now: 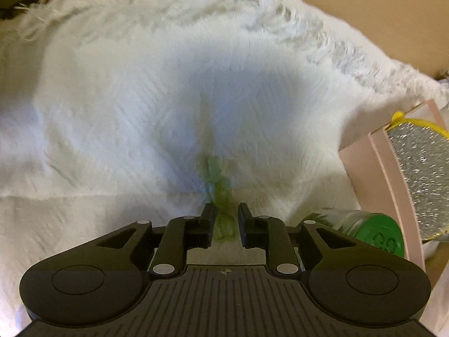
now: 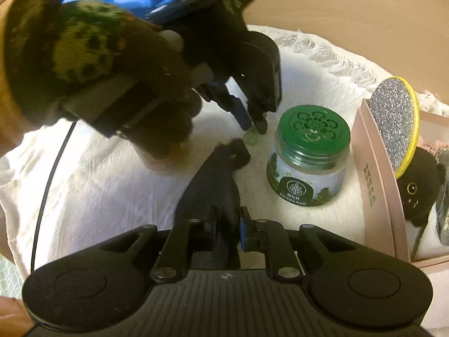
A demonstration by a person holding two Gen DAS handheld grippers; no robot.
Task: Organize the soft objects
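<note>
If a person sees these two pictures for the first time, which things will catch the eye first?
Probably the green-lidded jar, standing upright on the white cloth beside a pink box. Next, the glittery silver disc with a yellow rim, leaning in that box above a black plush toy. Near the jar, the left gripper has a small green tuft between its fingers, while the right gripper grips a dark fabric piece.

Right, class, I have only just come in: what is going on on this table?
A person in a patterned glove works two hand-held grippers over a white cloth. The left gripper has a small green soft piece between its slightly parted fingers. The right gripper is shut on a dark fabric item. A green-lidded jar stands beside a pink box.
</note>
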